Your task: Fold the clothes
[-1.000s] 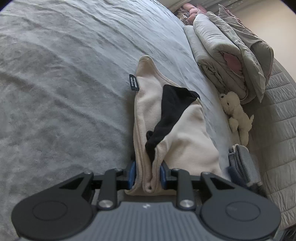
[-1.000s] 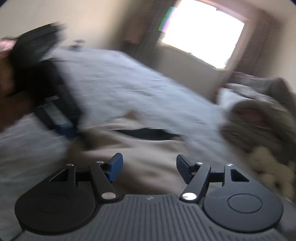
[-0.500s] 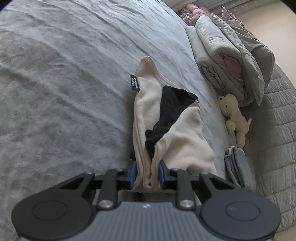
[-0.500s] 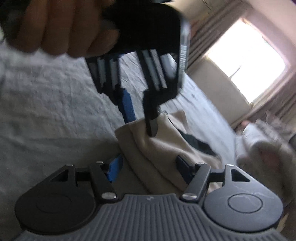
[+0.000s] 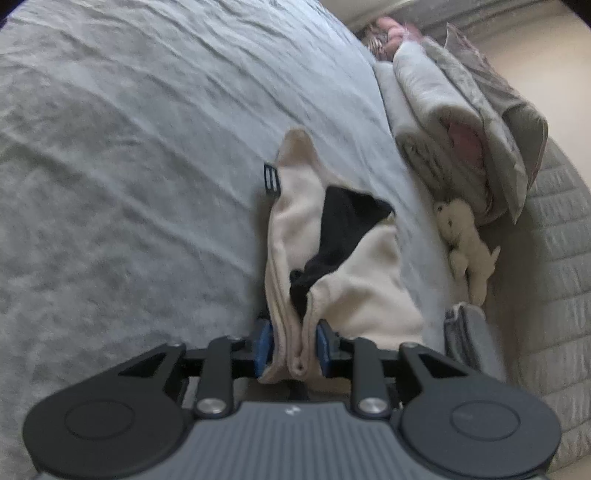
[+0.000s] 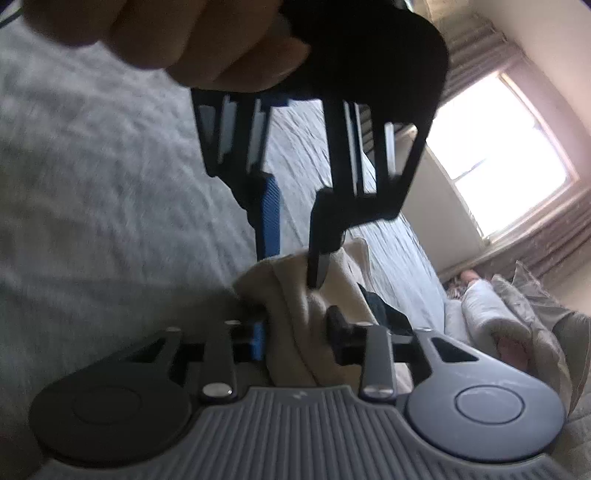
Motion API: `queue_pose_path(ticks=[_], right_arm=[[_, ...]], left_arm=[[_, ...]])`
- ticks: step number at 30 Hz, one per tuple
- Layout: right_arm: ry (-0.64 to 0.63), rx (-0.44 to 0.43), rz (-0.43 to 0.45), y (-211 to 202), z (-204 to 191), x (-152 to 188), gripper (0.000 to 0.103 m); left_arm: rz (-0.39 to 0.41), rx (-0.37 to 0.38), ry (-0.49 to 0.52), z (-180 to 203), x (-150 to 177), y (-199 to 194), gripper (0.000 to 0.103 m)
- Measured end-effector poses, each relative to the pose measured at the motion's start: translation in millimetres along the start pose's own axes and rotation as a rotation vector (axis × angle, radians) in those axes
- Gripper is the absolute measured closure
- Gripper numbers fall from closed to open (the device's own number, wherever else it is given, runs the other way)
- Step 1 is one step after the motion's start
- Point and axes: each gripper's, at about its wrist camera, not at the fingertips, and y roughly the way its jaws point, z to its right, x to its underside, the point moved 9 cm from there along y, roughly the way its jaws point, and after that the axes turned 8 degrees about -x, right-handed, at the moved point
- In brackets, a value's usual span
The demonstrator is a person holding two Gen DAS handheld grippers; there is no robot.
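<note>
A cream garment (image 5: 354,295) with a black inner part (image 5: 343,229) and a dark label (image 5: 271,181) lies folded lengthwise on the grey bed sheet (image 5: 129,184). My left gripper (image 5: 293,332) is shut on the garment's near folded edge. In the right wrist view the left gripper (image 6: 293,267) comes down from above, held by a hand (image 6: 166,33), and pinches the cream garment (image 6: 291,295). Just beside it, my right gripper (image 6: 297,332) has its jaws closing on the same bunched edge, with the cloth filling the gap between the pads.
Folded duvets (image 5: 443,129) are stacked at the far right of the bed, with a white plush toy (image 5: 465,243) below them. A folded grey cloth (image 5: 469,339) lies near my left gripper. A quilted surface (image 5: 546,258) borders the right. A bright window (image 6: 498,155) faces the right gripper.
My right gripper swung in low beside the left one, rolled, and closed from wide open onto the cream edge. The left gripper kept its hold and barely moved.
</note>
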Motion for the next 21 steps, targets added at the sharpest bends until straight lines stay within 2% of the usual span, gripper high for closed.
queue_pose_path(ticks=[4, 9, 15, 18, 21], right_arm=[[0.118, -0.010, 0.018, -2, 17, -2, 0.074], [0.285, -0.031, 0.037, -2, 40, -6, 0.074], [0.333, -0.039, 0.042, 6, 45, -8, 0.074], [0.305, -0.036, 0.038, 6, 38, -7, 0.074], [0.274, -0.033, 0.032, 7, 32, -5, 0.074]], left_arm=[[-0.004, 0.028, -0.036, -1, -3, -4, 0.054], [-0.007, 0.066, -0.064, -1, -3, -1, 0.040], [-0.043, 0.117, -0.109, 4, 9, 12, 0.038], [-0.023, 0.105, -0.117, 2, 7, 19, 0.038], [-0.007, 0.086, -0.086, 2, 4, 25, 0.043]])
